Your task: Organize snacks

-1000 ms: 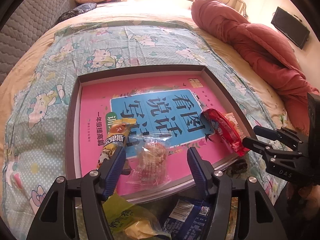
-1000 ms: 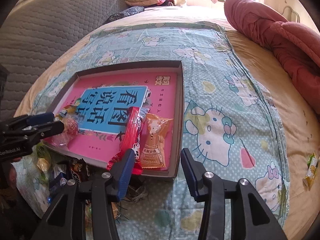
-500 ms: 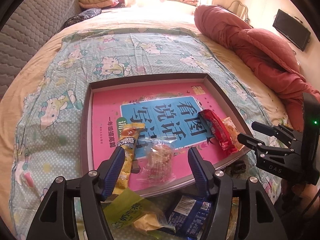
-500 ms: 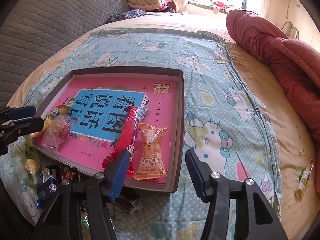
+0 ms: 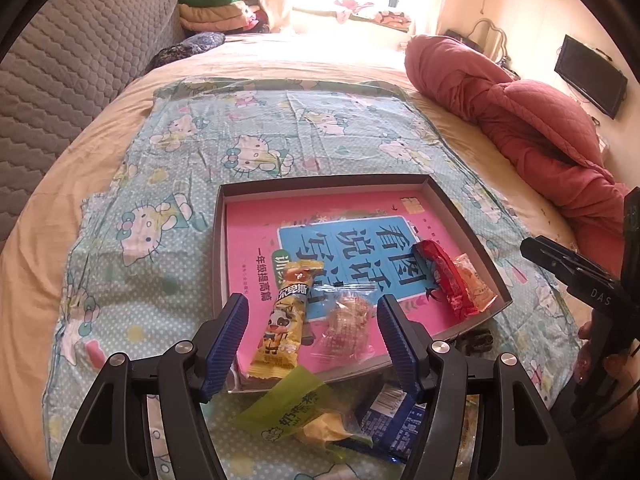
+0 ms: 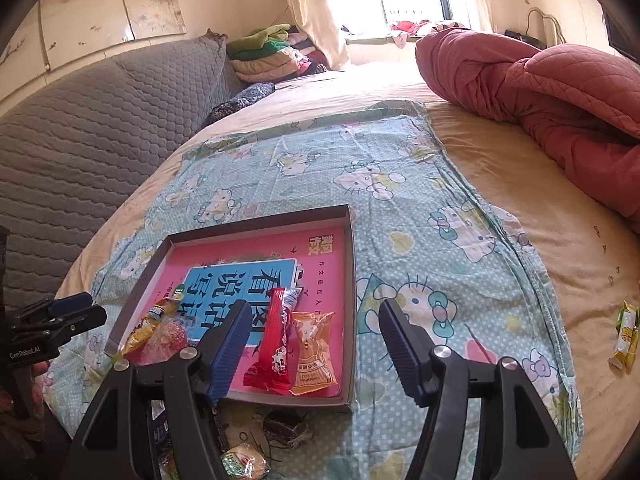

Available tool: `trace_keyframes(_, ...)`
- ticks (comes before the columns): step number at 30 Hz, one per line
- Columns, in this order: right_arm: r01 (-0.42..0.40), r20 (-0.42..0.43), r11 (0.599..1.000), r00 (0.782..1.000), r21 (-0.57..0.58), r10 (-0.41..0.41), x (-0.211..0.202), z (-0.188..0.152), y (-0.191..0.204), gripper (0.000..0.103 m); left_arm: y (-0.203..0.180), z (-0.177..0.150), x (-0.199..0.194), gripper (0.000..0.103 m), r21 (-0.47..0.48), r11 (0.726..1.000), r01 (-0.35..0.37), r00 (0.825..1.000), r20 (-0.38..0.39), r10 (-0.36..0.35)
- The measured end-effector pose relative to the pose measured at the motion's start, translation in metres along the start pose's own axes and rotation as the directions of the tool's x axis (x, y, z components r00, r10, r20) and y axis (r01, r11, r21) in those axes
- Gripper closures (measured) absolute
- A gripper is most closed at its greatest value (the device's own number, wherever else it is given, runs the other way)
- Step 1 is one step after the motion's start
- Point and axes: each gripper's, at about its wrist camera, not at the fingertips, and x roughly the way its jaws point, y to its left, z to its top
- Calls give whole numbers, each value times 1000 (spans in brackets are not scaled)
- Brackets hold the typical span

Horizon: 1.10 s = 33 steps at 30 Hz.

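Right wrist: red snack packet [image 6: 275, 340] lies below the opening right claw [image 6: 310, 356].

Two hand-held grippers are seen, each built of matte black plastic. The left gripper [image 5: 312, 334] is fitted with two long fingers [image 5: 228, 338] faced with ribbed dark-blue pads. Silver round screw heads are set at the finger pivots, and triangular cut-outs are formed in the black arms below. The right gripper [image 6: 310, 340] is made the same way, with blue ribbed pads [image 6: 230, 344] and silver screws. White lettering "DAS" is printed on the side of the right gripper's body [image 5: 600, 300], and "GenRobot.AI" on the left gripper's body [image 6: 26, 354]. Thin black cable is seen beside the right gripper's handle.
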Motion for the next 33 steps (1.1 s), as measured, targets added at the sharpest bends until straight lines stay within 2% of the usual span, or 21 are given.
trace_keyframes(5,-21,5,999,1000,29,21,-6,-2,-1,37,4,-6,-7,34,-10,1000,-7,1000,-4,7)
trace_keyframes(10,-33,22,999,999,30,33,-16,-5,3,32,8,-10,-15,35,-24,1000,-12,1000,1,12)
trace_keyframes(33,-61,17,996,998,-58,62,-42,-33,37,28,15,-27,-40,34,-39,999,-24,1000,0,24)
